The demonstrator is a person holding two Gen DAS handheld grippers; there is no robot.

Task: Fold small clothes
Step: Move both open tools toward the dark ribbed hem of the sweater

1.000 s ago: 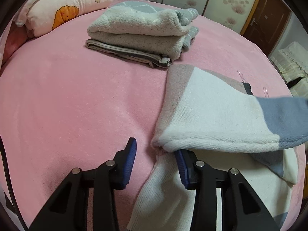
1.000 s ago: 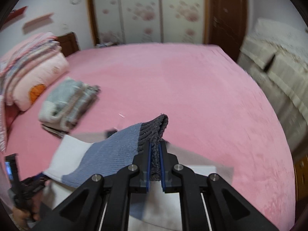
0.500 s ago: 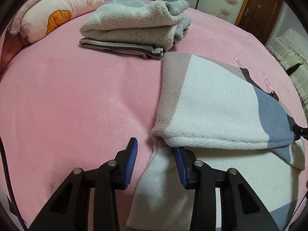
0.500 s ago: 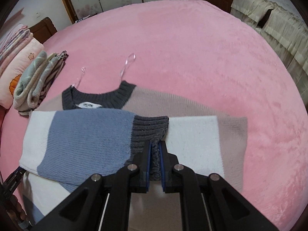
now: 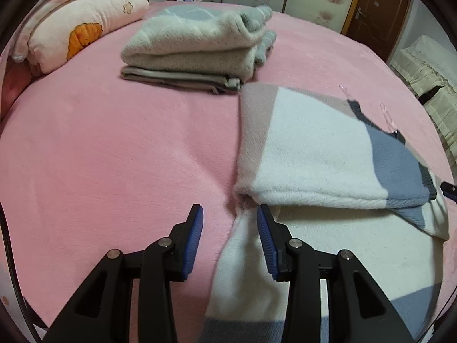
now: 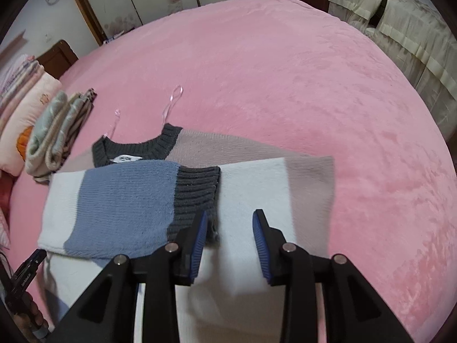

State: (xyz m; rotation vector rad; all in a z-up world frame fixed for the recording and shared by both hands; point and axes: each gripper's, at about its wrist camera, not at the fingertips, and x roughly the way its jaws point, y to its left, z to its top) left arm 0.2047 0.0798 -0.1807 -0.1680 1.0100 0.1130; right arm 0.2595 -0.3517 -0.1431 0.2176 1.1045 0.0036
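Colour-block sweater (image 6: 251,188) flat on pink bed (image 6: 285,80), dark ribbed collar (image 6: 137,148) toward 12 o'clock in the right wrist view. One sleeve (image 6: 120,205) folded across the chest, white then blue, ending in a grey ribbed cuff (image 6: 197,191) near the middle of the body. Two clear hanger loops (image 6: 171,103) trailing from the neckline toward 12 o'clock.

Right tool (image 6: 228,234) at 6 o'clock of that view, just over the cuff, jaws opening; cuff's lower corner lying beside the left pad, no longer pinched, white knit below the gap.

Left tool (image 5: 230,231) at 6 o'clock of the left wrist view, jaws parted and released, straddling the sweater's side edge just below the folded sleeve's shoulder; right pad touching or just beside the white knit, left pad over bare bed. Nothing clamped.

Folded clothes pile (image 5: 197,45) at 12 o'clock in the left view, just beside the sweater's far corner; at 9 o'clock in the right view. Pillow (image 5: 82,31) at 10 o'clock, at the bed's head. Cream-covered furniture (image 6: 400,28) off the bed at 2 o'clock in the right view.
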